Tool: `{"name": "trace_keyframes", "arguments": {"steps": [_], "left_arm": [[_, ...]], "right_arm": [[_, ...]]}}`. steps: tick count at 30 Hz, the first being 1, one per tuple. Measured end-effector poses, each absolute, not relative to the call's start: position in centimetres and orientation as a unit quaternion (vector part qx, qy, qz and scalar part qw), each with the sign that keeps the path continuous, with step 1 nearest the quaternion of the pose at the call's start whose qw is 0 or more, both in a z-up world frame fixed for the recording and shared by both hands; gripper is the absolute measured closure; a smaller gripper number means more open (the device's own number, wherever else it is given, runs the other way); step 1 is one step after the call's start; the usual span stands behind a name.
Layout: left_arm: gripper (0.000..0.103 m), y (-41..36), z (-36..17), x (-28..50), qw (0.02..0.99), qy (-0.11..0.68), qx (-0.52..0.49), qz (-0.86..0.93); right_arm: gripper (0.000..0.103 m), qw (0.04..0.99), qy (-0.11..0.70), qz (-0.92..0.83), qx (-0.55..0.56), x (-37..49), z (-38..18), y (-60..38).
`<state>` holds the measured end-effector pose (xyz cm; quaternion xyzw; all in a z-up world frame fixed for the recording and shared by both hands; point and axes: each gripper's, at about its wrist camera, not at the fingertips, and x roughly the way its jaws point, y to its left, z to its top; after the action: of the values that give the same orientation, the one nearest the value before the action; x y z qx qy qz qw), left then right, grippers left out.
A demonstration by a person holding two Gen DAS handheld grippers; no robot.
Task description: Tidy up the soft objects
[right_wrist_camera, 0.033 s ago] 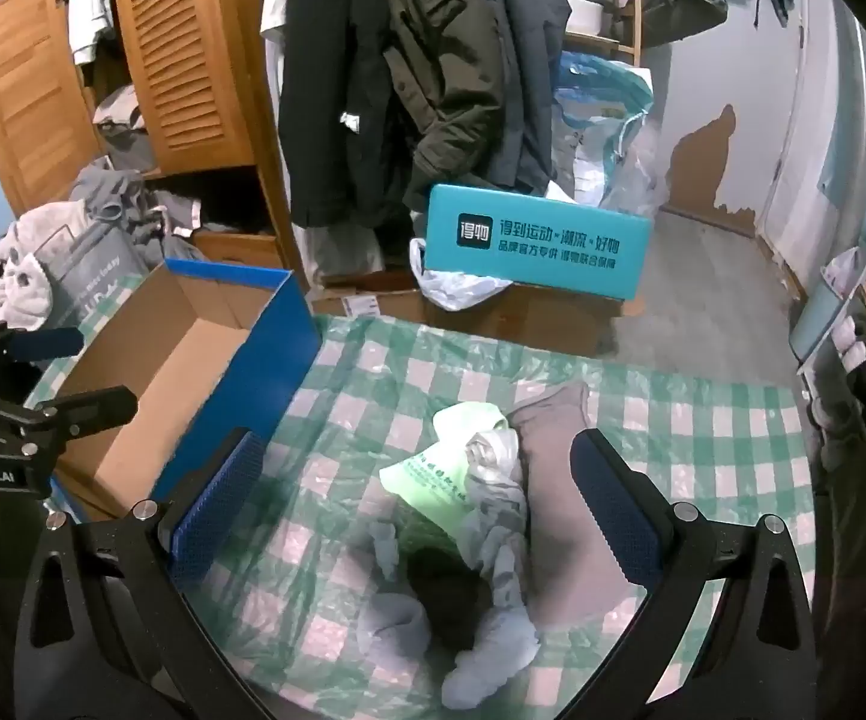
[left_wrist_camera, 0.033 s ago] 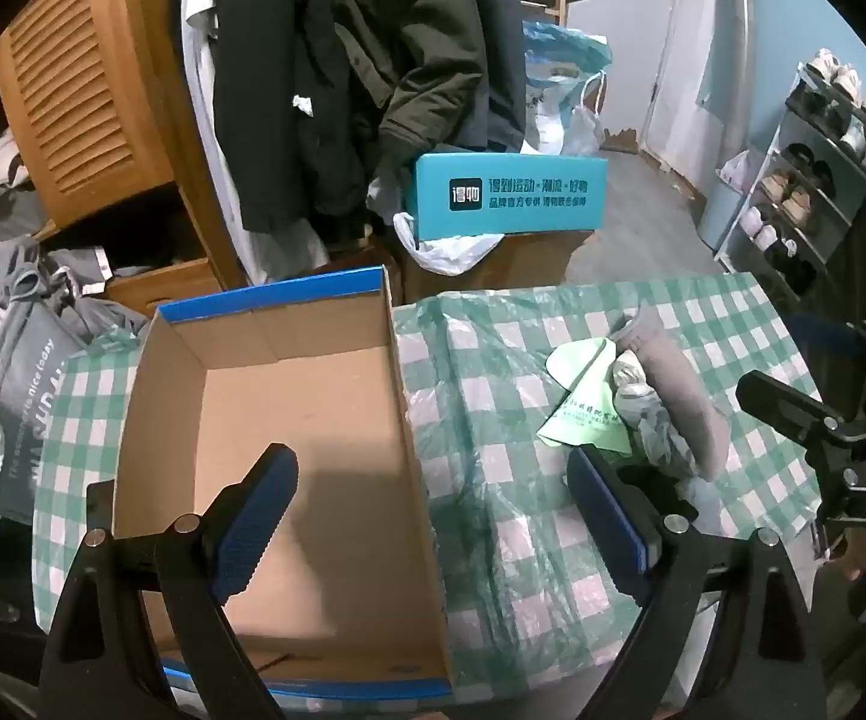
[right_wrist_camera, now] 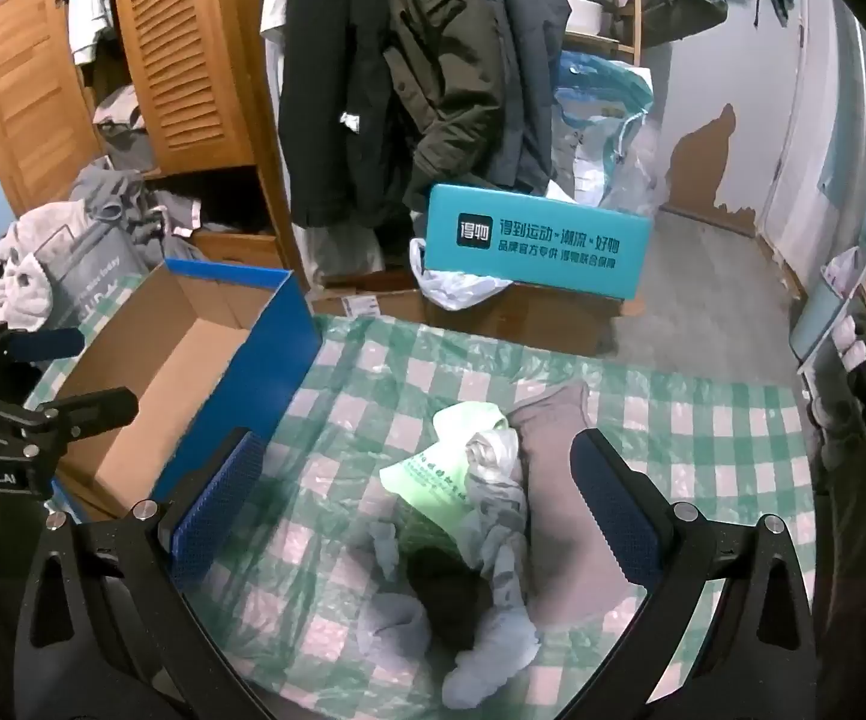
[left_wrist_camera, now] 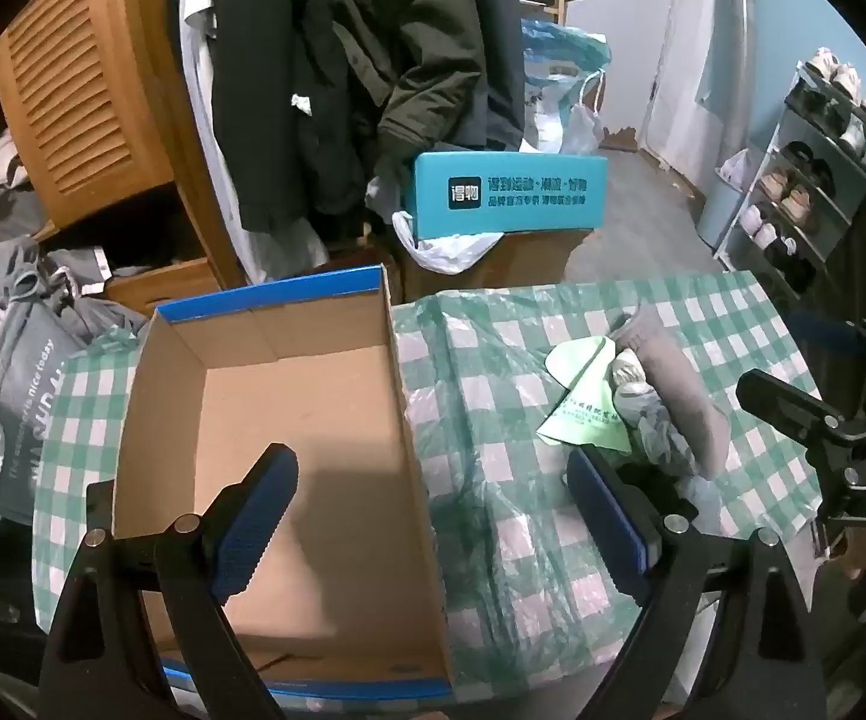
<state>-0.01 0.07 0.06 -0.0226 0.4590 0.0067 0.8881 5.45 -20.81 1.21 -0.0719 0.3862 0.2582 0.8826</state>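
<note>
I judge this the start: nothing is picked up yet, and the box [left_wrist_camera: 288,420] is bare inside. My left gripper [left_wrist_camera: 433,516] hangs over the box's right wall, jaws wide apart and holding nothing. My right gripper [right_wrist_camera: 414,498] hovers above the pile [right_wrist_camera: 481,516] on the checked cloth [right_wrist_camera: 703,456], jaws spread too. Next I need to lower the right gripper onto one piece and close. The pile's dark middle is hard to make out.
</note>
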Motion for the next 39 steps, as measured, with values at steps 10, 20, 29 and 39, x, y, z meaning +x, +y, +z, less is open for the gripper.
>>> {"name": "trace_keyframes", "arguments": {"steps": [10,20,29,39], "left_arm": [[0.01,-0.5,-0.4,-0.1,0.887,0.461,-0.016,0.014],[0.01,0.0,-0.4,0.1,0.886,0.464,-0.028,0.01],[0.01,0.1,-0.9,0.1,0.883,0.468,-0.031,0.007],[0.01,0.1,-1.0,0.1,0.883,0.468,-0.031,0.008]], "right_arm": [[0.002,0.883,0.386,0.258,-0.073,5.5,1.4,-20.9],[0.002,0.883,0.387,0.258,-0.07,5.4,1.2,-21.0],[0.002,0.882,0.388,0.257,-0.07,5.4,1.3,-20.9],[0.002,0.882,0.388,0.258,-0.07,5.3,1.4,-20.9]]}}
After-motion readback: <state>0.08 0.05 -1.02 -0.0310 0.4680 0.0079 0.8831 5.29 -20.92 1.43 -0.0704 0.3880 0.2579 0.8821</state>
